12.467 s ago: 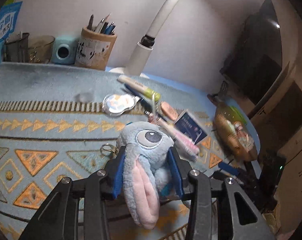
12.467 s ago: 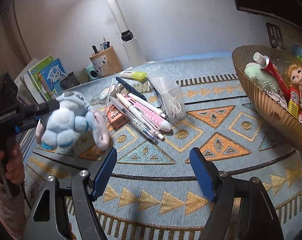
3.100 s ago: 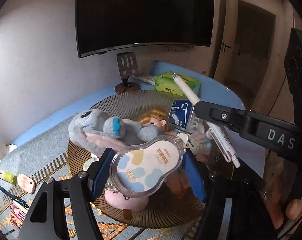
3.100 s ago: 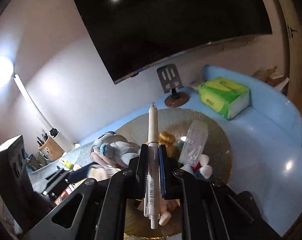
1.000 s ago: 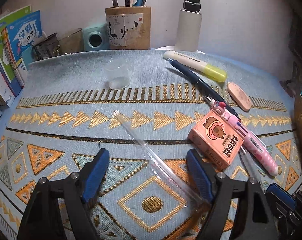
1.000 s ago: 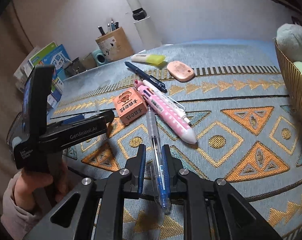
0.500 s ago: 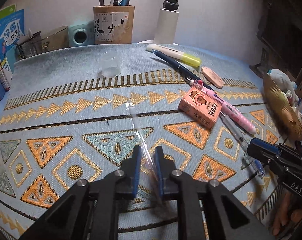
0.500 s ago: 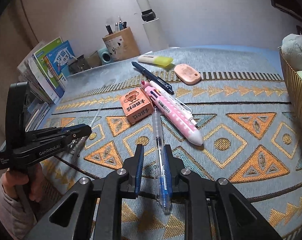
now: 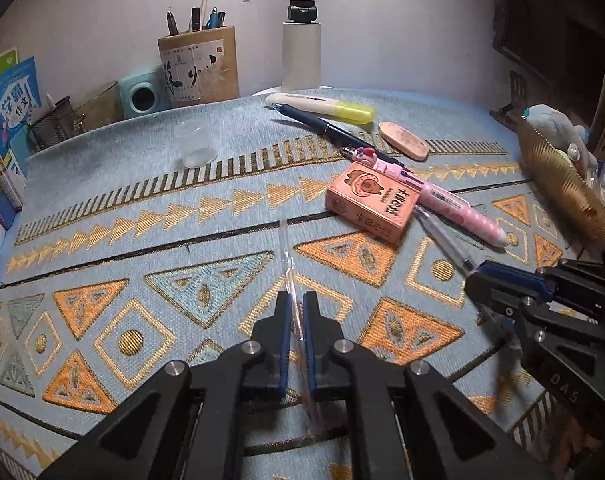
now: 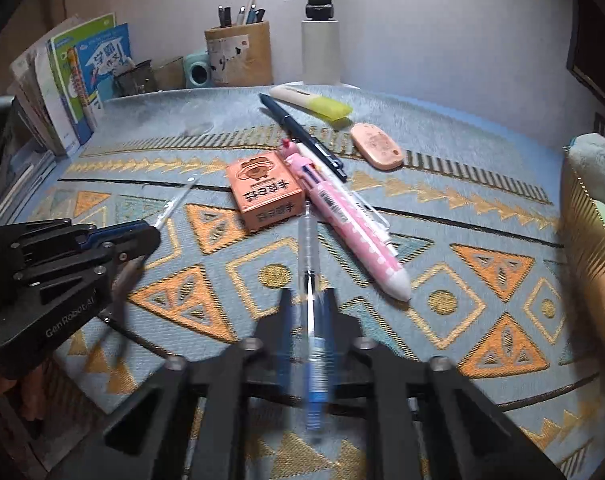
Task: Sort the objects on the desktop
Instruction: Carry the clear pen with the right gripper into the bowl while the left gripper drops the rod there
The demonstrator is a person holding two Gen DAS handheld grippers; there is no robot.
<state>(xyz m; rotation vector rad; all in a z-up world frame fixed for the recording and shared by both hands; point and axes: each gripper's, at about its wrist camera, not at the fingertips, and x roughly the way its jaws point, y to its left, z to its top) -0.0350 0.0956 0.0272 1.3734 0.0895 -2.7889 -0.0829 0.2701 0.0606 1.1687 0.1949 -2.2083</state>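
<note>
At the far left of the tabletop [image 9: 102, 184] I see books [image 9: 2, 128], then a pen holder [image 9: 200, 66] by the wall. My left claw [image 9: 295, 300] is clenched on a clear plastic strip [image 9: 287, 256], whose far end points toward the orange box [image 9: 372, 202]. Right of the box lie a pink pen [image 9: 450, 204], a dark pen [image 9: 322, 126], a highlighter [image 9: 322, 106] and an eraser [image 9: 404, 146]. My right claw [image 10: 309, 300] is clamped on a clear blue pen [image 10: 308, 264], its tip just beside the box. The gold basket [image 9: 562, 184] sits at the far right.
</note>
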